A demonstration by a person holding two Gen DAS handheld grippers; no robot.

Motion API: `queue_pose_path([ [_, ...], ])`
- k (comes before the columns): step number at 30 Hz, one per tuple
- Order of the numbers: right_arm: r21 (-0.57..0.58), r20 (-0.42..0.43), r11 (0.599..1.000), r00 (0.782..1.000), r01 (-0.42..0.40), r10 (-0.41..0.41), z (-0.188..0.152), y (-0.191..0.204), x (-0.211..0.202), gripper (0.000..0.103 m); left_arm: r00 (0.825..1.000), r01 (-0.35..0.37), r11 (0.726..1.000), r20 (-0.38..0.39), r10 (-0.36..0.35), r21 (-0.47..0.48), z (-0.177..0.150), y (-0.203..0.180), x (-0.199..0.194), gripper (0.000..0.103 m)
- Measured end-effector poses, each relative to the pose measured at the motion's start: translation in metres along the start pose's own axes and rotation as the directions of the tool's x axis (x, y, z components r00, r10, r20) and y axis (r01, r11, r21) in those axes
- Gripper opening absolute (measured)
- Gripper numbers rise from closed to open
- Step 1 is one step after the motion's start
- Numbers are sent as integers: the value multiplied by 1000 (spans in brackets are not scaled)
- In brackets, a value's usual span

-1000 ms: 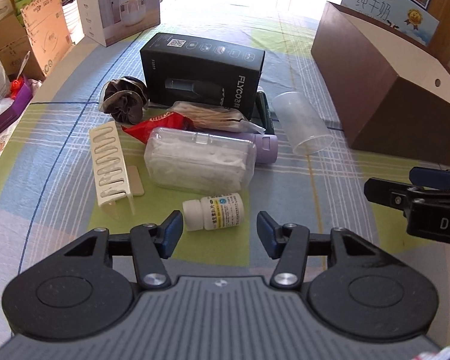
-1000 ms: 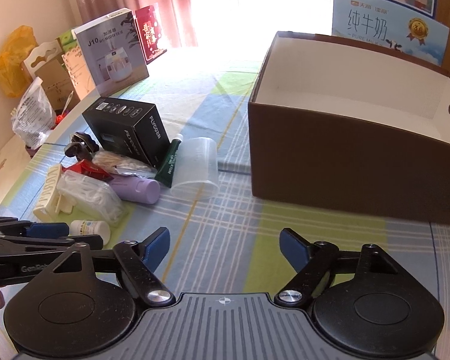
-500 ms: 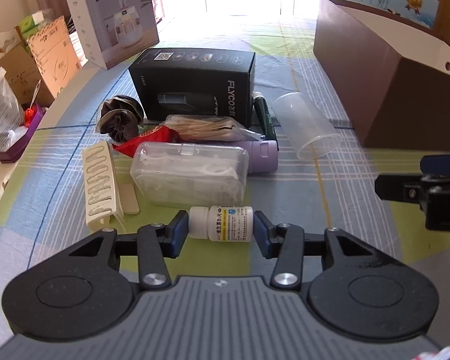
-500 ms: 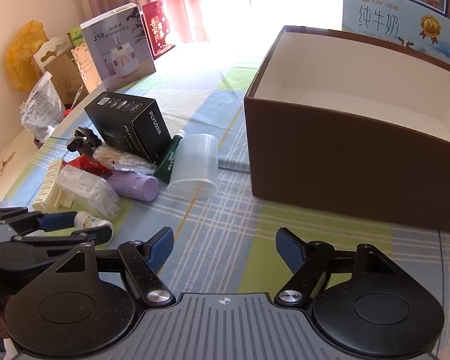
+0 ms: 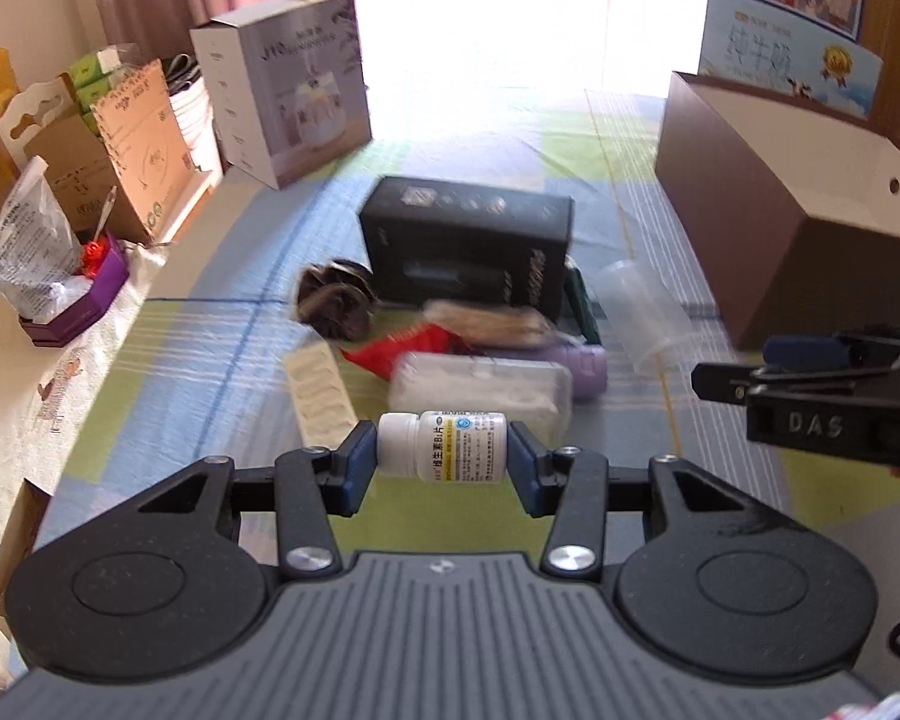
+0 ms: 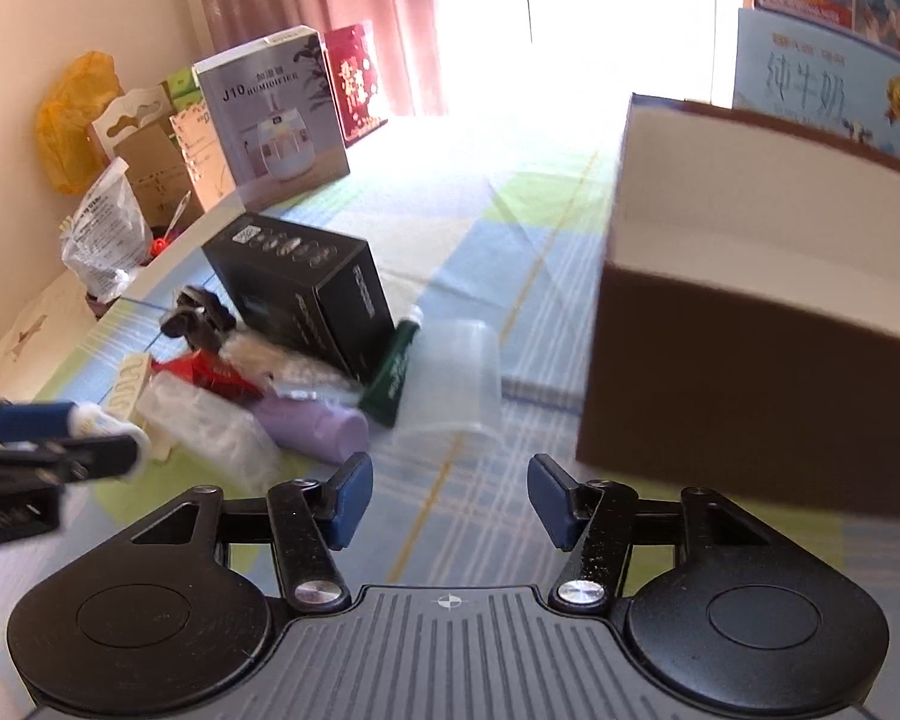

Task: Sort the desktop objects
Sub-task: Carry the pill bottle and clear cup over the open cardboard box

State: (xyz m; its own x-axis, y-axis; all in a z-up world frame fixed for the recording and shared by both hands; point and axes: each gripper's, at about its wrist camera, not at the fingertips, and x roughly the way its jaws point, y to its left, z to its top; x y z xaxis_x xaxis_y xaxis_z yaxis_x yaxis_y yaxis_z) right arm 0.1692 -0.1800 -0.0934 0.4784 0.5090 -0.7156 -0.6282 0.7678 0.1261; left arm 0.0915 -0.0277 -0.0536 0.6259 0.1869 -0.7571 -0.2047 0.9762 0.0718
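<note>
Sideways between the blue pads of the left tongs (image 5: 441,462) sits a small white pill bottle (image 5: 444,446), pinched end to end, cap toward the left pad; whether it is clear of the bench (image 5: 168,372) is hard to judge. Just behind it the pile is motion-blurred: a clear plastic case (image 5: 480,387), a cream ridged tray (image 5: 321,396), a purple tube (image 5: 582,363) half hidden, a black carton (image 5: 468,240) whose print cannot be read, and a tipped clear cup (image 5: 642,312). The right tongs (image 6: 447,498) hang spread and empty over the checked cloth, near the front wall of the brown box (image 6: 750,384), which the frame cuts off at right. Only the near inner walls of the box show.
</note>
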Motion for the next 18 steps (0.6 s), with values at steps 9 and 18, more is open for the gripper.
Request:
queue_pose_path([
  [9,-10,27,997,997,77,-77,9,11,33,56,999,-28,999,22,28,-23,28,22,10,42],
  [18,13,3,990,990,138,-138,11,12,62,56,1000,-5,1000,7,5,-3,38,25,25,42],
])
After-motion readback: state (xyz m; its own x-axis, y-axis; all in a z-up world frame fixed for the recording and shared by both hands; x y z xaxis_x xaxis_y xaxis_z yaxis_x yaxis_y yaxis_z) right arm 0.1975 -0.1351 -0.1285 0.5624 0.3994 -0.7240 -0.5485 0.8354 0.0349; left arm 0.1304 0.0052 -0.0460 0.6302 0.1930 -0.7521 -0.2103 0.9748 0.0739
